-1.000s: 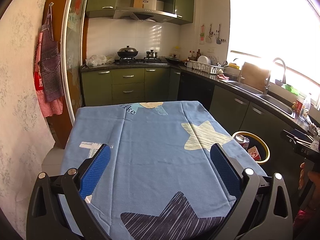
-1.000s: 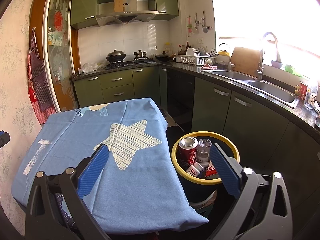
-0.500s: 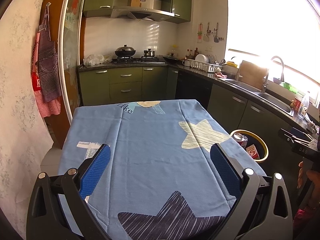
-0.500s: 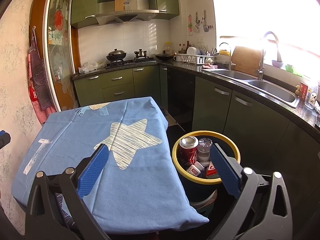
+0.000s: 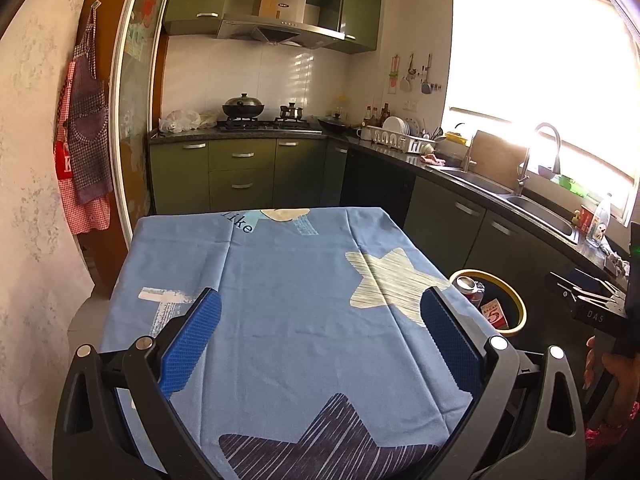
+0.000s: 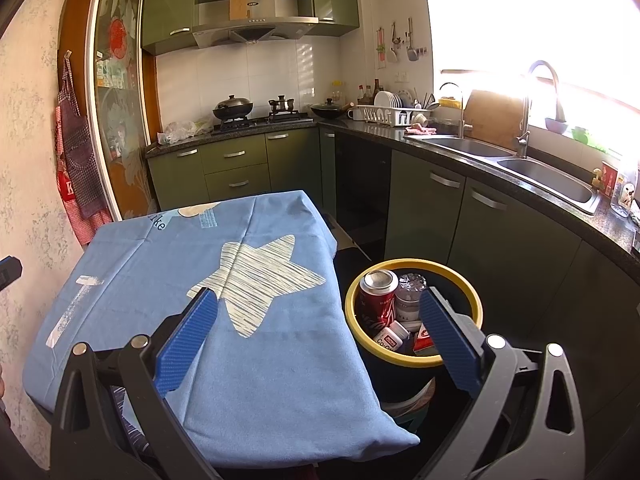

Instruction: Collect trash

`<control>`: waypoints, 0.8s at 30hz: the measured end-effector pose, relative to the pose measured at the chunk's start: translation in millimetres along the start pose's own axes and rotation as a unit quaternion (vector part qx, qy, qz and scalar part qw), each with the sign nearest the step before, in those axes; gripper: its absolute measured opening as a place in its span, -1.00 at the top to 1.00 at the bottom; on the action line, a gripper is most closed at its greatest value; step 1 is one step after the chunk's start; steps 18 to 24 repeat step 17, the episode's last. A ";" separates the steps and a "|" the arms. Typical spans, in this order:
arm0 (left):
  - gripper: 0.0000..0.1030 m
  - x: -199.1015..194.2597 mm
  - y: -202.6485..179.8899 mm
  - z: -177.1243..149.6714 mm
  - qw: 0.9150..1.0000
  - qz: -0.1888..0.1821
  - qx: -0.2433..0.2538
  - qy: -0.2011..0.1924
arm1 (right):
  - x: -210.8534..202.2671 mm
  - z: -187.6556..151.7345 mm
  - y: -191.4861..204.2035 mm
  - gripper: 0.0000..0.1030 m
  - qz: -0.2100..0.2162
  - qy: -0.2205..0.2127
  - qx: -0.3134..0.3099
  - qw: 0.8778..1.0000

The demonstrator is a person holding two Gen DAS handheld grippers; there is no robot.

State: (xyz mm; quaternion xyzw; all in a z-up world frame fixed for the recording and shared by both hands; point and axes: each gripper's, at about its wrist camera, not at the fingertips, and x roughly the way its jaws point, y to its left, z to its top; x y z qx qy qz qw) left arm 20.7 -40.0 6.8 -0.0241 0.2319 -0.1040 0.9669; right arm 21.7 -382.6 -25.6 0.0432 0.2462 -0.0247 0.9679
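Little has shifted over the last second: the left wrist view has tipped slightly upward, so the table sits a bit lower in it, while the right wrist view is almost unchanged.

Green kitchen cabinets (image 6: 236, 168) run along the back wall and down the right side under a dark counter (image 6: 532, 192), with a steel sink (image 6: 548, 178) below a very bright window. A black wok (image 6: 233, 107) sits on the stove at the back, and a checked apron (image 5: 86, 128) hangs on the left wall.

The table, covered by a blue tablecloth (image 5: 288, 280) printed with a pale star and a dark star, fills the middle of both views. Nothing lies on the cloth.

Just beside the table's right edge stands a dark trash bin (image 6: 472, 300) with a yellow rim. The collected trash is inside it: a red soda can (image 6: 378, 296) upright at the left, a crumpled clear plastic bottle (image 6: 410, 292) touching the can's right side, a small white and red container (image 6: 390, 336) lower down, and a red carton (image 6: 424, 340) partly hidden by the right finger.

The left gripper (image 5: 318, 320) hovers over the tablecloth, its blue-padded fingers spread wide and holding nothing. The right gripper (image 6: 320, 320) hangs between the table edge and the bin, fingers equally wide and empty.
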 end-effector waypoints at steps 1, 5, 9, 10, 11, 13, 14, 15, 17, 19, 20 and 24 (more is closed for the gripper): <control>-0.91 1.4 -0.3 1.2 1.000 0.001 0.001 0.000 | 0.8 -0.8 -0.6 -0.86 0.000 0.001 0.000 1.000; -0.91 12.9 -0.6 3.2 1.000 0.007 0.004 0.007 | 4.9 -3.2 -1.3 -0.86 0.000 0.006 0.001 1.000; -0.91 33.6 5.9 7.4 1.000 0.015 0.010 0.023 | 17.7 -2.5 -2.1 -0.86 0.000 0.016 -0.001 1.000; -0.91 43.1 8.9 9.3 0.999 0.020 0.012 0.031 | 24.2 -1.0 -1.4 -0.86 0.000 0.020 -0.003 1.000; -0.91 52.4 12.0 10.7 0.999 0.025 0.013 0.040 | 30.5 0.9 -0.9 -0.86 0.000 0.024 -0.005 1.000; -0.91 78.7 22.7 13.3 0.997 0.035 0.011 0.067 | 50.4 8.1 4.7 -0.86 0.010 0.035 -0.015 0.999; -0.91 96.7 30.3 15.2 0.996 0.039 0.008 0.080 | 61.3 12.1 7.5 -0.86 0.021 0.040 -0.016 0.999; -0.91 113.5 37.0 17.3 0.995 0.046 0.007 0.089 | 77.7 17.9 12.7 -0.86 0.032 0.052 -0.018 0.998; -0.91 146.5 51.4 20.7 0.992 0.064 0.004 0.105 | 107.6 27.8 23.9 -0.86 0.055 0.068 -0.024 0.996; -0.91 146.5 51.4 20.7 0.992 0.064 0.004 0.105 | 107.6 27.8 23.9 -0.86 0.055 0.068 -0.024 0.996; -0.91 146.5 51.4 20.7 0.992 0.064 0.004 0.105 | 107.6 27.8 23.9 -0.86 0.055 0.068 -0.024 0.996; -0.91 146.5 51.4 20.7 0.992 0.064 0.004 0.105 | 107.6 27.8 23.9 -0.86 0.055 0.068 -0.024 0.996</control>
